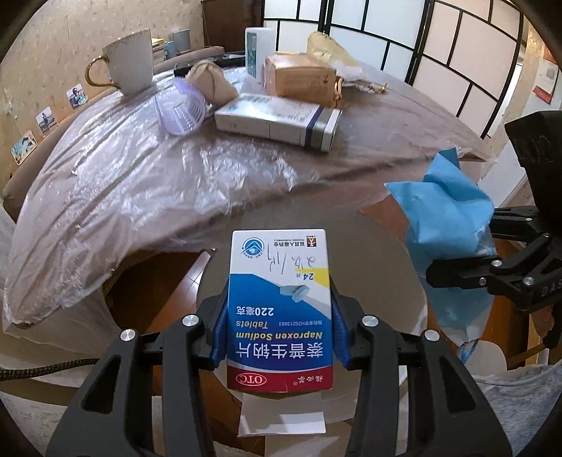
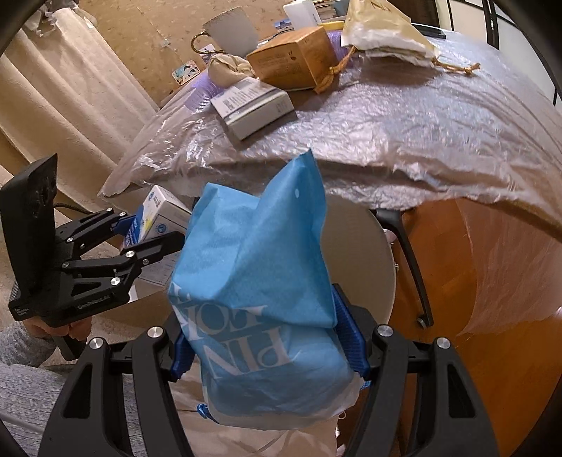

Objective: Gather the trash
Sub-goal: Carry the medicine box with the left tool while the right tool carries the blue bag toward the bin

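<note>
My left gripper (image 1: 279,327) is shut on a white, blue and red Naproxen tablet box (image 1: 279,302), held off the table's front edge above a round grey seat (image 1: 368,225). My right gripper (image 2: 267,337) is shut on a crumpled blue paper bag (image 2: 260,274) with white letters, held beside the table edge. The blue bag (image 1: 446,211) and the right gripper (image 1: 467,246) show at the right of the left wrist view. The left gripper (image 2: 158,225) with the tablet box (image 2: 161,214) shows at the left of the right wrist view.
On the plastic-covered table (image 1: 140,175) lie a white and grey box (image 1: 277,119), a brown carton (image 1: 298,79), a beige cloth pouch (image 1: 210,82), a purple basket (image 1: 182,109), a white mug (image 1: 130,59) and a cream paper bag (image 2: 379,28). A wooden chair (image 2: 456,281) stands under the table edge.
</note>
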`<state>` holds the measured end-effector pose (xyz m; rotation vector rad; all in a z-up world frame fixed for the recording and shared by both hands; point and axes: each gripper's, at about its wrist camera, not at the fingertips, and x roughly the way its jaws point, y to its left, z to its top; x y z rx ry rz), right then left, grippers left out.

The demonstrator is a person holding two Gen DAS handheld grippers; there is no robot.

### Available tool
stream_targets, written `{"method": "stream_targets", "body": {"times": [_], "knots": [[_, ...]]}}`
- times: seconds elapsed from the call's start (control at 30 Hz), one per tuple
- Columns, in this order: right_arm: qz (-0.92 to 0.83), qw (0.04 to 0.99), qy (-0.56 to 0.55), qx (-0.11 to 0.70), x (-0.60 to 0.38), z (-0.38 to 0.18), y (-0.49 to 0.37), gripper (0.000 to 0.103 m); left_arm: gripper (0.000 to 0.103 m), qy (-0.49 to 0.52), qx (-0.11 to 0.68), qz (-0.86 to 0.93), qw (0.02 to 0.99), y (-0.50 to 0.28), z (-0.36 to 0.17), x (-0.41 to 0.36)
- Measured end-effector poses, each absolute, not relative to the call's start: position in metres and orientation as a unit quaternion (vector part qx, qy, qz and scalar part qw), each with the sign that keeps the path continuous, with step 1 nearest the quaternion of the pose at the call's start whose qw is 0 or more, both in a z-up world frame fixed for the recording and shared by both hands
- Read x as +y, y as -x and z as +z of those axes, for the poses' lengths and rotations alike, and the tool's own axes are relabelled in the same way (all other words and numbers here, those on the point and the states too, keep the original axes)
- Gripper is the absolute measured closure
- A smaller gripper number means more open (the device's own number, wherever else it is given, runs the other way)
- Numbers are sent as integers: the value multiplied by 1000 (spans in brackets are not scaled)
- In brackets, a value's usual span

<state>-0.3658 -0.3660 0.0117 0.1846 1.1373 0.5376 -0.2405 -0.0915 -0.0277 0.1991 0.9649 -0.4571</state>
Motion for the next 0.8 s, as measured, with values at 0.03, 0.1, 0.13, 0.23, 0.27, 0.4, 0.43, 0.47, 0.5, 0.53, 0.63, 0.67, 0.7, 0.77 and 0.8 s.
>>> {"method": "stream_targets", "body": {"times": [0.03, 0.1, 0.13, 0.23, 0.27, 0.4, 0.43, 0.47, 0.5, 0.53, 0.63, 0.67, 0.7, 0.77, 0.8], "knots": [[253, 805, -85, 531, -367, 12, 369, 37, 56, -95, 462, -217, 855, 240, -31, -92], [252, 804, -82, 533, -368, 10, 368, 37, 56, -98, 465, -217, 852, 239, -35, -92], [252, 803, -81, 534, -367, 7, 365, 37, 56, -101, 467, -217, 852, 238, -38, -93], [250, 801, -79, 539, -361, 2, 356, 37, 56, -107, 470, -217, 849, 237, -45, -95], [249, 800, -80, 540, -359, 1, 354, 37, 56, -108, 472, -217, 848, 237, -48, -95], [249, 798, -83, 542, -356, -4, 347, 37, 56, -110, 476, -215, 846, 234, -55, -96], [249, 798, -83, 542, -355, -6, 345, 37, 56, -111, 477, -214, 845, 232, -57, -95], [249, 798, -83, 543, -354, -8, 344, 37, 56, -111, 477, -213, 845, 232, -58, -95], [249, 797, -83, 544, -355, -9, 343, 37, 56, -111, 479, -213, 844, 231, -59, -95], [250, 797, -82, 544, -354, -10, 342, 37, 56, -111, 480, -212, 844, 229, -61, -94], [254, 796, -81, 544, -352, -10, 341, 37, 56, -111, 482, -210, 843, 226, -63, -93], [256, 795, -80, 543, -352, -10, 341, 37, 56, -111, 483, -210, 843, 226, -64, -92], [257, 795, -80, 544, -352, -11, 341, 37, 56, -112, 484, -210, 842, 225, -64, -93], [258, 794, -81, 544, -353, -12, 341, 37, 56, -113, 484, -210, 842, 224, -65, -92], [258, 794, -82, 545, -353, -13, 341, 37, 56, -113, 485, -210, 842, 223, -66, -93]]}}
